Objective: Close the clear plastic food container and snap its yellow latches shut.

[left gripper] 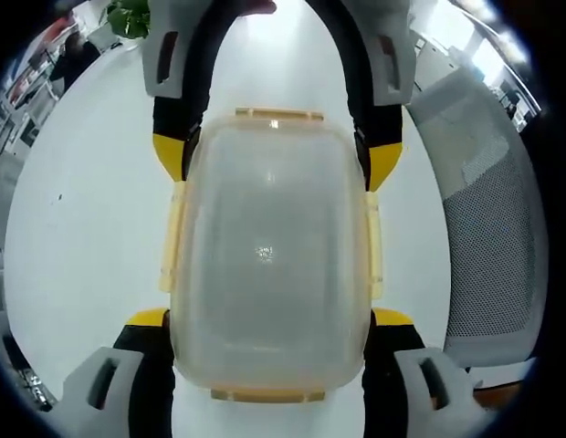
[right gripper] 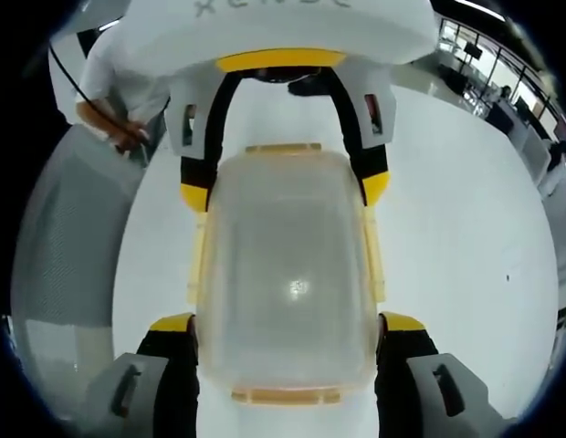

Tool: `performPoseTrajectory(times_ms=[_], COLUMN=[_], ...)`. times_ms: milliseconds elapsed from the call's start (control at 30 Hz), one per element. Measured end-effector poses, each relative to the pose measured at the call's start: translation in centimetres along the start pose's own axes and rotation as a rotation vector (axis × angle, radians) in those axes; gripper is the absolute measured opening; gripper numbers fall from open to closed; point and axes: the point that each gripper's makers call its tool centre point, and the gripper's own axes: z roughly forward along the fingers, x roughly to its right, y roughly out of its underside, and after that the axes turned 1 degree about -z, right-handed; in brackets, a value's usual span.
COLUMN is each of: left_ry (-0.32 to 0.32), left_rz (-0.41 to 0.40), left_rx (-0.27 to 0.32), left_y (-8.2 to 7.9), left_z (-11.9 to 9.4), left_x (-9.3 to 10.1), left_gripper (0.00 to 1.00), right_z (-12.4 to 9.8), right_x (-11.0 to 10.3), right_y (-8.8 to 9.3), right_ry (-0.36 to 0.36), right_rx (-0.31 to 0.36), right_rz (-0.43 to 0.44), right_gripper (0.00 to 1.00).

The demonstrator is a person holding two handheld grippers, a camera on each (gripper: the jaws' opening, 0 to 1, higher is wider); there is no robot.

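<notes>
The clear plastic container (left gripper: 269,246) lies on the white table (left gripper: 82,237) with its lid on. Yellow latches (left gripper: 176,239) run along its long sides and both short ends; whether they are snapped I cannot tell. My left gripper (left gripper: 269,319) holds the near end, its yellow-tipped jaws pressed against both sides. My right gripper (left gripper: 277,160) clasps the far end the same way. In the right gripper view, the container (right gripper: 297,274) sits between the right gripper (right gripper: 301,324) at the bottom and the left gripper (right gripper: 285,187) at the top.
A grey mesh chair (left gripper: 493,228) stands at the table's right edge, and a green plant (left gripper: 128,18) sits far back left. A person in a white shirt (right gripper: 110,82) stands beside the grey chair (right gripper: 64,246).
</notes>
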Motion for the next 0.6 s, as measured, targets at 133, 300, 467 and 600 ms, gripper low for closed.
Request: performPoseTrajectory(times_ms=[133, 300, 467, 600], left_ry=[0.000, -0.002, -0.004, -0.005], left_rz=[0.000, -0.001, -0.002, 0.000], left_rx=[-0.002, 0.001, 0.003, 0.008], left_y=[-0.1, -0.1, -0.2, -0.2], left_z=[0.0, 0.0, 0.0, 0.0], left_x=[-0.2, -0.6, -1.0, -1.4], left_gripper=[0.86, 0.86, 0.86, 0.86], right_z=[-0.1, -0.1, -0.1, -0.1], right_x=[0.3, 0.7, 1.0, 1.4], right_y=[0.0, 0.0, 0.0, 0.0], right_ry=[0.000, 0.002, 0.003, 0.005], right_rx=[0.003, 0.002, 0.000, 0.001], right_rz=[0.001, 0.002, 0.003, 0.006], right_gripper=[0.80, 0.80, 0.80, 0.81])
